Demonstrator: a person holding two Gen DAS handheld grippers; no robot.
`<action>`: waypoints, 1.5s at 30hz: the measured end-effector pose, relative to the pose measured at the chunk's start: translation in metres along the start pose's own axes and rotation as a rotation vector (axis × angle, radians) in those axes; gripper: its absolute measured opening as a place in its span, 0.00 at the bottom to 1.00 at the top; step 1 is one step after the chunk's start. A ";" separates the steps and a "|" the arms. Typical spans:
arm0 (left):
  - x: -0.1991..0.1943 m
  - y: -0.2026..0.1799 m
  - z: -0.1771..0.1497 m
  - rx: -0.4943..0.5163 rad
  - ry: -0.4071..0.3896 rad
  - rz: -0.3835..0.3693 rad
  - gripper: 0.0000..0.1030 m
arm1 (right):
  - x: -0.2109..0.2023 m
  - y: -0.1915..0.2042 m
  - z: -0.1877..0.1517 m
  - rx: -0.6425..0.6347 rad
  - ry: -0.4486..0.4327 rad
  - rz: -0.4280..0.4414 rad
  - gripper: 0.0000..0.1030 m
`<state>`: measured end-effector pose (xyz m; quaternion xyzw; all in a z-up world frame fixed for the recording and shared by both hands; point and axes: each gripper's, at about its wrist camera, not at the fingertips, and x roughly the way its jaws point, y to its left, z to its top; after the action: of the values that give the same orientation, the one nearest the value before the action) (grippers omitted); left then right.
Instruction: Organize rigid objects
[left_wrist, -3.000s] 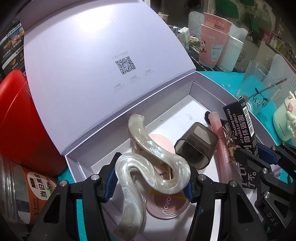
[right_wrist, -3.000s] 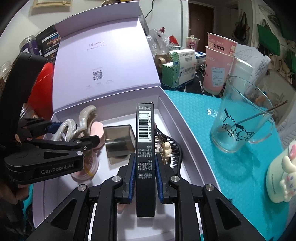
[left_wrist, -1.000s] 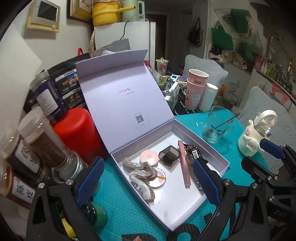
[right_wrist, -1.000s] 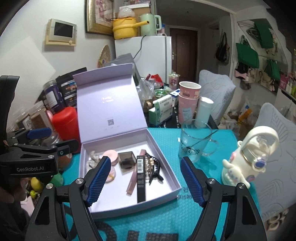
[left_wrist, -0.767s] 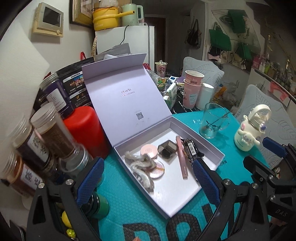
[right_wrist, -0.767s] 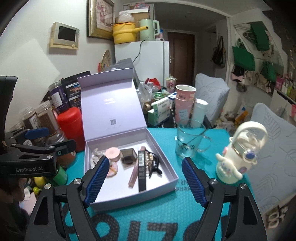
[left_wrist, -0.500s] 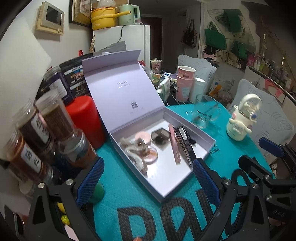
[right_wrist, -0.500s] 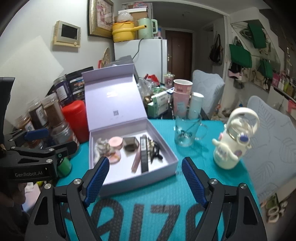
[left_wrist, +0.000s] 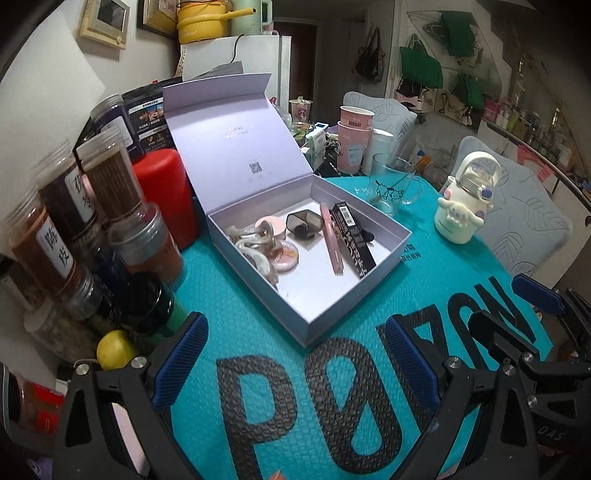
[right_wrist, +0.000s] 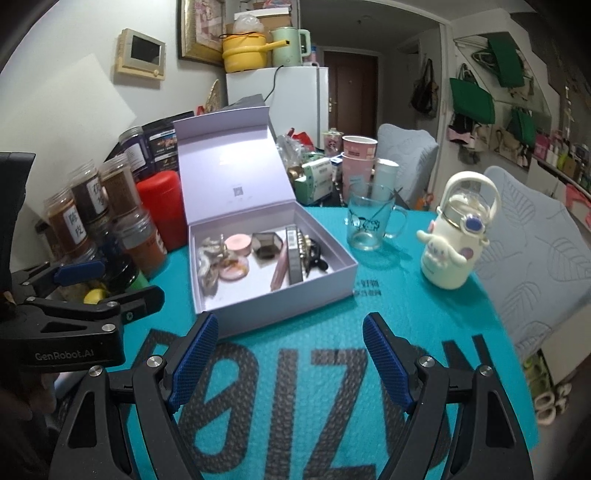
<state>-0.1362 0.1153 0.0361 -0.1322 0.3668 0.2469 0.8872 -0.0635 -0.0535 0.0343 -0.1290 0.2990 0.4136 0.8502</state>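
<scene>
The left tool (left_wrist: 295, 354) is hanging wide and empty over the teal counter (left_wrist: 424, 280), well short of the box, and the right tool (right_wrist: 290, 350) is standing just as wide with nothing between its pads. Beyond them the lavender box (left_wrist: 255, 288) is sitting with its lid raised, and the task's things are lying inside: the pearly hair claw (left_wrist: 255, 251) at the left over the pink compacts (left_wrist: 284, 254), the smoky square case (left_wrist: 306, 223) behind, then the pink tube (left_wrist: 332, 243) and the black carton (left_wrist: 352, 240) side by side, with a dark claw clip (right_wrist: 316, 258) at the right wall.

All of these are looking light and stiff. The hair claw is probably glossy and slippery, so gripping across its curved body should serve; the carton is thin card and would likely crush if squeezed hard, so its long flat sides are the place. The glass mug (left_wrist: 391, 184) and cartoon bottle (left_wrist: 463, 210) are standing clear on the right.

Three seconds back the left tool was clamping the hair claw and the right the carton, both over the box; now both pieces are lying inside and the tools are drawing away, with the box far smaller in view.
</scene>
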 end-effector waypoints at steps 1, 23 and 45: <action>-0.002 0.000 -0.002 0.001 0.001 0.000 0.95 | -0.002 0.001 -0.002 -0.001 0.000 0.000 0.79; -0.020 -0.005 -0.011 0.020 -0.027 -0.020 0.95 | -0.022 0.003 -0.010 -0.004 -0.024 -0.005 0.79; -0.021 -0.003 -0.011 0.017 -0.029 -0.025 0.95 | -0.023 0.004 -0.010 -0.005 -0.025 -0.001 0.79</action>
<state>-0.1535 0.1007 0.0438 -0.1257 0.3545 0.2343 0.8965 -0.0812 -0.0701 0.0409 -0.1261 0.2874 0.4154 0.8538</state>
